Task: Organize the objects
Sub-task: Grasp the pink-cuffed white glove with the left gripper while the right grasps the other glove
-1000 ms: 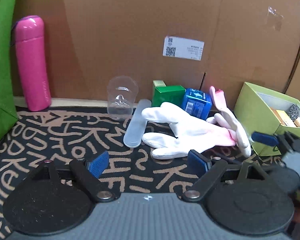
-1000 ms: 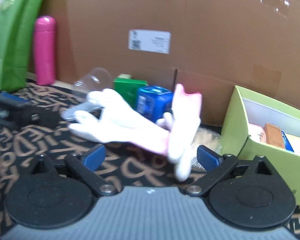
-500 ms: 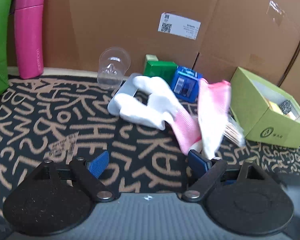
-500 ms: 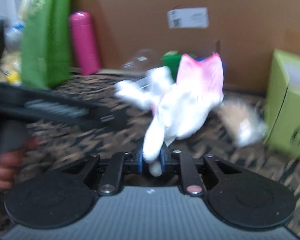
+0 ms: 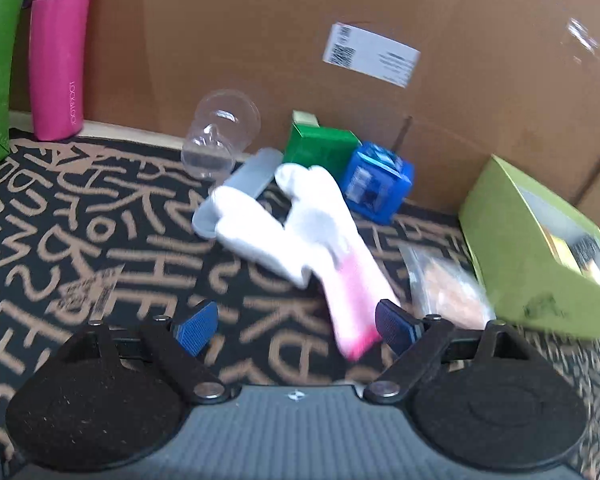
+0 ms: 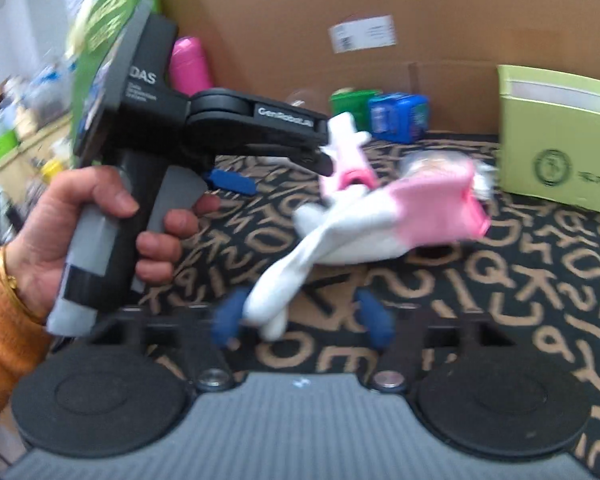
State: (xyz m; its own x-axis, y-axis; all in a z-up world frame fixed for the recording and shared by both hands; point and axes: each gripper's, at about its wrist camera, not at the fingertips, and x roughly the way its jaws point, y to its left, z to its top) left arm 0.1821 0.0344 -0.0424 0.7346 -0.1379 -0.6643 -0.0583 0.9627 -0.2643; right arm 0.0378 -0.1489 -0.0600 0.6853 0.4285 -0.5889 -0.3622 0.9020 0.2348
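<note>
Floor: black mat [image 5: 100, 220] with tan letters, closed off at the back by a cardboard wall [image 5: 260, 40].
Glove [image 6: 340, 232]: white with a pink cuff, sprawled on the mat, its finger ends reaching between the right claw's pads.
Right claw [image 6: 300, 318]: jaws have just been opening and now stand apart, no pad pressing the glove; likely a release, setting it down.
Other glove [image 5: 300, 232]: lies flat, cuff end just beside the left claw's right pad.
Left claw [image 5: 296, 326]: wide and holding nothing, seemingly lined up to take that cuff so the pair can be matched.
Hand [image 6: 80, 232]: wraps the left claw's handle.
Green box [image 5: 540, 248]: open, to the right, probably where things go.
Back row: clear cup [image 5: 220, 136], green carton [image 5: 320, 148], blue carton [image 5: 380, 188] and pink bottle [image 5: 60, 52] along the wall.
</note>
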